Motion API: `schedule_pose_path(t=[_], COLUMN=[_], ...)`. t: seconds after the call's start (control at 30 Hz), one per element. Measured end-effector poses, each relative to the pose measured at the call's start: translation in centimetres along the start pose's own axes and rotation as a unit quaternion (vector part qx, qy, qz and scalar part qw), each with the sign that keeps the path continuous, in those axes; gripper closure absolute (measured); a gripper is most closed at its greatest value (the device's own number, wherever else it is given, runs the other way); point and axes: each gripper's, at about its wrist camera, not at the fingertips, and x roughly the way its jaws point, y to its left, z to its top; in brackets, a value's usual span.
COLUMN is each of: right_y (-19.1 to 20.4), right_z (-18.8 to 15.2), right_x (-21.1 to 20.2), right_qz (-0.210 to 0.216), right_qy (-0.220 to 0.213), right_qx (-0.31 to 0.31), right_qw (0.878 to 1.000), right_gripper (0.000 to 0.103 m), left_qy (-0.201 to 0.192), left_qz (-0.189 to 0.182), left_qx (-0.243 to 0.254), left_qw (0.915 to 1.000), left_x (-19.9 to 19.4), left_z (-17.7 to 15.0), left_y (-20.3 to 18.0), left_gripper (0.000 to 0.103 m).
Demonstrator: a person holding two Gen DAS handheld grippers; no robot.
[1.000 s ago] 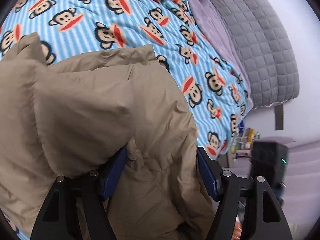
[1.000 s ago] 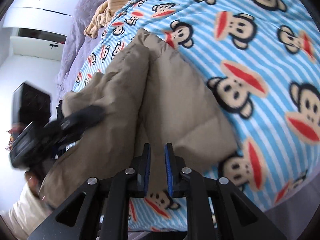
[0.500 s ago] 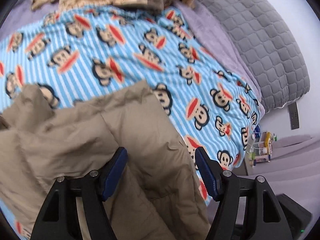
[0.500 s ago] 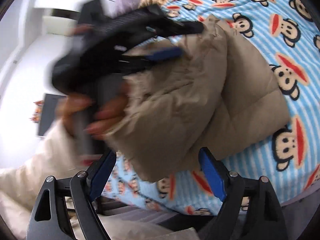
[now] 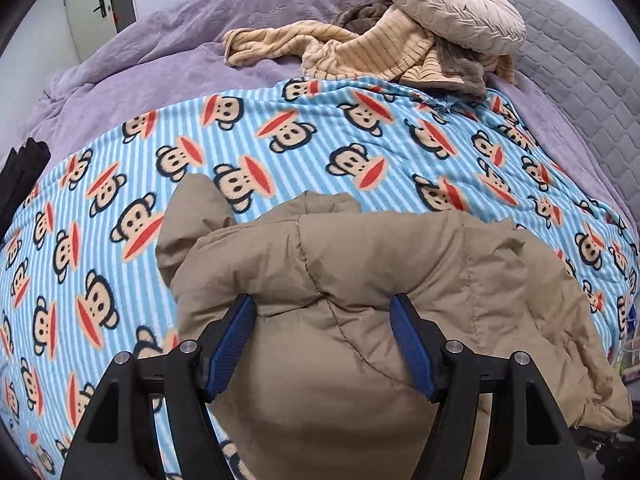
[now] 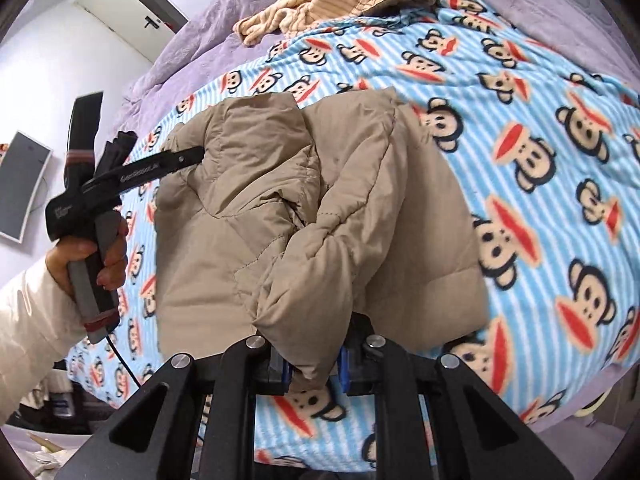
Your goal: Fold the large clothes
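A puffy tan jacket (image 5: 360, 272) lies bunched on the blue striped monkey-print blanket (image 5: 280, 140) near the bed's front edge. My left gripper (image 5: 322, 340) is open, its blue pads (image 5: 232, 344) wide apart with a bulge of the jacket between them. In the right wrist view the jacket (image 6: 280, 200) is doubled over itself. My right gripper (image 6: 314, 372) is shut on the jacket's near edge. The left gripper (image 6: 188, 158), held by a hand (image 6: 92, 256) in a white sleeve, touches the jacket's far left side.
A purple duvet (image 5: 160, 52) covers the far bed. A pile of beige striped clothes (image 5: 360, 52) and a round cushion (image 5: 456, 12) sit at the back by a grey quilted headboard (image 5: 580, 80). A door (image 6: 132, 12) and a wall screen (image 6: 20, 184) stand left.
The right gripper, open half a second ago, has shut on the jacket's near edge. The left gripper stays open and now looks across the bed; the jacket is more bunched.
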Motion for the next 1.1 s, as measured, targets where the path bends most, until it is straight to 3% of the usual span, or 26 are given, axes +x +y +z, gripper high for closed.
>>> schedule_pose_path(t=[0.23,0.37,0.47,0.5,0.67,0.73,0.8,0.9,1.0,1.1], right_y=[-6.1,-9.5,-10.9,-11.3,-11.6,-10.8,-9.4,-7.4,-7.1,-7.8], right_z=[-1.6,-2.2,-2.1,-2.0,-0.5,1.1,2.7,4.0,3.0,2.3], right_x=[1.0,2.7,1.6,0.8,-5.1,-5.4,-4.2,-0.6,2.3,3.2], right_qz=[-0.035,-0.007,0.008,0.003,-0.016,0.003,0.019,0.016,0.007,0.016], right_qy=[0.016,0.032,0.040,0.035,-0.042,-0.048,-0.039,0.010,0.056,0.073], right_qx=[0.070,0.120,0.153,0.157,0.143,0.120,0.090,0.053,0.053,0.061], right_qw=[0.997,0.992,0.987,0.987,0.989,0.992,0.995,0.998,0.997,0.995], right_gripper=[0.085,0.084,0.075,0.070,0.069,0.057,0.054,0.054,0.055,0.055], left_qy=[-0.002,0.010,0.012,0.014,0.018,0.018,0.020,0.027,0.033,0.033], left_qz=[-0.015,-0.006,-0.001,-0.002,-0.004,-0.001,0.002,0.005,0.004,-0.002], left_qx=[0.006,0.018,0.024,0.022,0.021,0.024,0.027,0.030,0.022,0.008], left_qw=[0.9999,0.9998,0.9996,0.9997,0.9996,0.9995,0.9994,0.9992,0.9992,0.9994], left_x=[4.4,6.1,6.4,6.6,7.0,7.0,7.0,6.5,4.8,2.3], left_z=[2.4,2.5,2.3,2.2,2.2,2.1,2.2,2.4,2.4,1.8], left_y=[-5.8,-7.5,-7.6,-7.4,-7.1,-7.2,-7.2,-7.2,-6.7,-5.6], left_gripper=[0.032,0.032,0.030,0.030,0.030,0.030,0.030,0.030,0.030,0.029])
